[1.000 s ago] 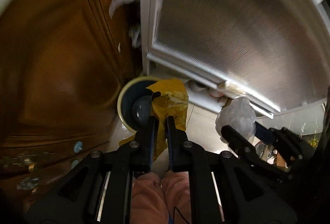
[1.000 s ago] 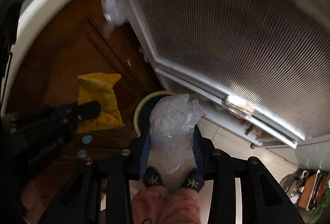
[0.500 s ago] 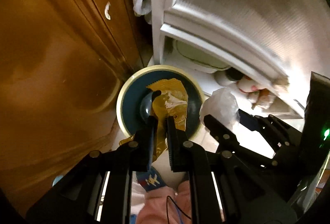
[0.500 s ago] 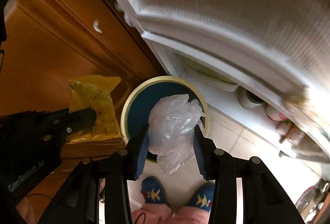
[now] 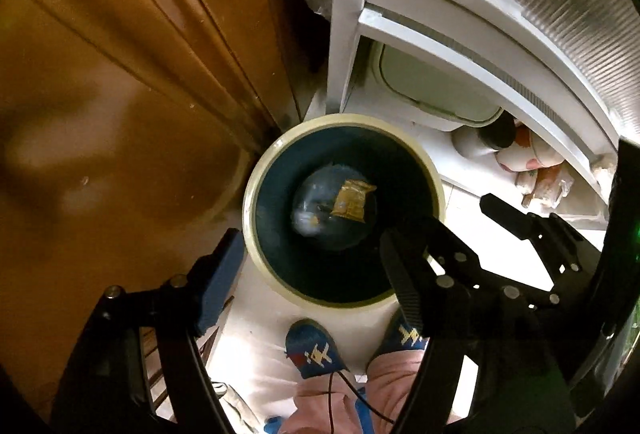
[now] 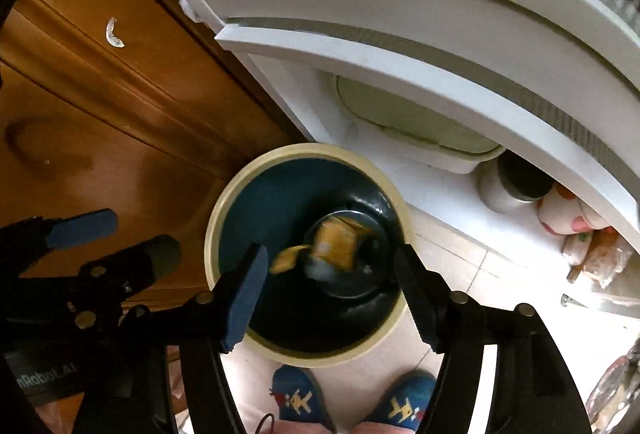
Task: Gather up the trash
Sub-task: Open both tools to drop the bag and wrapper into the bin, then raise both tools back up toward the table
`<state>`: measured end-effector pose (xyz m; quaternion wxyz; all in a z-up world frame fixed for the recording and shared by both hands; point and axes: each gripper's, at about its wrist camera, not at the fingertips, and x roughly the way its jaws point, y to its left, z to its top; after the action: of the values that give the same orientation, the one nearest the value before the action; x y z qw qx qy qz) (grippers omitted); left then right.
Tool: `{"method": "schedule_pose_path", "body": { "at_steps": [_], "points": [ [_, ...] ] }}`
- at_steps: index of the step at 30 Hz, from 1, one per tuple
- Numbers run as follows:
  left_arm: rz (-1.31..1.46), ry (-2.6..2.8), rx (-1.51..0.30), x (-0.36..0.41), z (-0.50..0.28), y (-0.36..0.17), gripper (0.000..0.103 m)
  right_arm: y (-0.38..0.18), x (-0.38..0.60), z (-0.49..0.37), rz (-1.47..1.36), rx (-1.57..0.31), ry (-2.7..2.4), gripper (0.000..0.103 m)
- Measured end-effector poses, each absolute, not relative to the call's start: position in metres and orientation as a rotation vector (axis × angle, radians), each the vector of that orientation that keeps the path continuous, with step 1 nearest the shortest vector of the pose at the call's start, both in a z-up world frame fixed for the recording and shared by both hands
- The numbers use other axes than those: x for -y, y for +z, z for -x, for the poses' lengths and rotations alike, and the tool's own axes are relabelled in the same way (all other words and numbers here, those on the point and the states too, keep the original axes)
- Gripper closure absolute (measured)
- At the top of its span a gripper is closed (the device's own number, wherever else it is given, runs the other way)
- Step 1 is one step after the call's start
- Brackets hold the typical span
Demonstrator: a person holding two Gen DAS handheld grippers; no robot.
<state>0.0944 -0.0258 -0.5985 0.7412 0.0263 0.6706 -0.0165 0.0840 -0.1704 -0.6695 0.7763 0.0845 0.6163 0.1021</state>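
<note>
A round trash bin with a cream rim and dark blue inside stands on the floor below both grippers; it also shows in the right wrist view. The yellow snack wrapper lies at its bottom, blurred in the right wrist view. A pale clump beside it looks like the clear plastic bag. My left gripper is open and empty above the bin's near rim. My right gripper is open and empty above the bin.
A brown wooden cabinet stands left of the bin. A white frosted-glass door frame is behind and right. A pale green lidded container, a mug and clutter sit behind it. The person's blue slippers are on the tiled floor.
Both grippers opened over the bin. The yellow wrapper left the left gripper and the clear plastic bag left the right gripper; both dropped into the bin.
</note>
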Motion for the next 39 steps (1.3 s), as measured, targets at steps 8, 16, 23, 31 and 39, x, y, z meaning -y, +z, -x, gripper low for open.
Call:
{"method": "schedule_pose_path", "body": {
  "at_steps": [8,16,23,31,39],
  "points": [
    [-0.068,-0.056,-1.463,0.033,-0.082,-0.572,0.035,-0.648,0.187,-0.063,-0.191,-1.342,0.166,0.035],
    [-0.073,-0.097,-1.452,0.048,-0.062,-0.494,0.035,-0.58,0.205,-0.033,-0.214,-1.322,0.102,0.035],
    [-0.104,-0.187,-1.406,0.071,-0.037,-0.38,0.035,-0.482,0.223,-0.003,-0.245,-1.305,0.076,0.035],
    [-0.096,-0.29,-1.278,0.076,-0.029,-0.235,0.035,-0.332,0.237,0.02,-0.271,-1.221,0.076,0.035],
    [-0.082,-0.349,-1.071,0.059,-0.032,-0.114,0.033,-0.207,0.244,0.038,-0.248,-1.041,0.025,0.035]
  ]
}}
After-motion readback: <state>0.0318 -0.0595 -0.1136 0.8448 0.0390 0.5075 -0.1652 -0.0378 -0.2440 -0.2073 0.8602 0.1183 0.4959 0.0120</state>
